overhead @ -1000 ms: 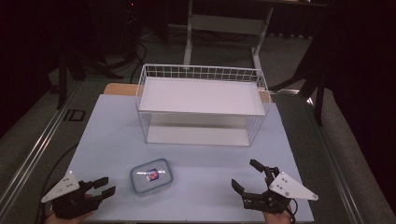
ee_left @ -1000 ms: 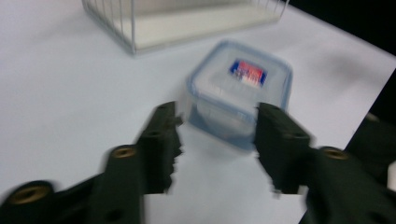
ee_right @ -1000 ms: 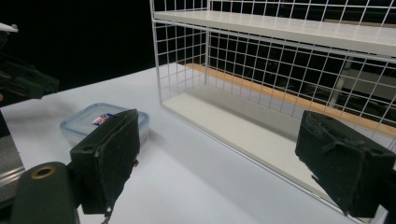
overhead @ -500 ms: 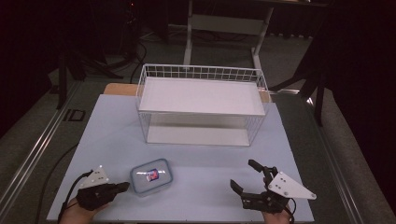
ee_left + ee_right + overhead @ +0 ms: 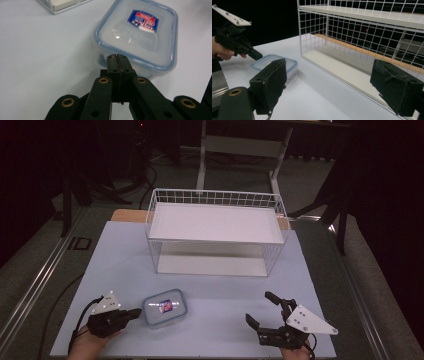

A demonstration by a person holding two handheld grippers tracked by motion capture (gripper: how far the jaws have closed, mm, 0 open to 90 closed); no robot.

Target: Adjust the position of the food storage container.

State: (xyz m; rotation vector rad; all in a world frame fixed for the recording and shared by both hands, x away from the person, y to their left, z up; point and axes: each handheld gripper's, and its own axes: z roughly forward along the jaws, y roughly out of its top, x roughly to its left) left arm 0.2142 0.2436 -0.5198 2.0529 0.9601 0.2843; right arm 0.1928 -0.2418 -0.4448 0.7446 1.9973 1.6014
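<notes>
Lidded plastic container (image 5: 164, 307) (a blue-and-red label on top) is seen on the light-blue counter (image 5: 125, 265), before a white wire basket (image 5: 216, 231). Left tool (image 5: 134, 313), jaws pressed together, is held just beside it; right tool (image 5: 262, 310) is spread wide.

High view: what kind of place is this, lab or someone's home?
Likely a lab or recording studio, not a home: black curtained surroundings, a pale blue table holding just a white wire rack and a lidded plastic container, and floor rails with cables beside it.
</notes>
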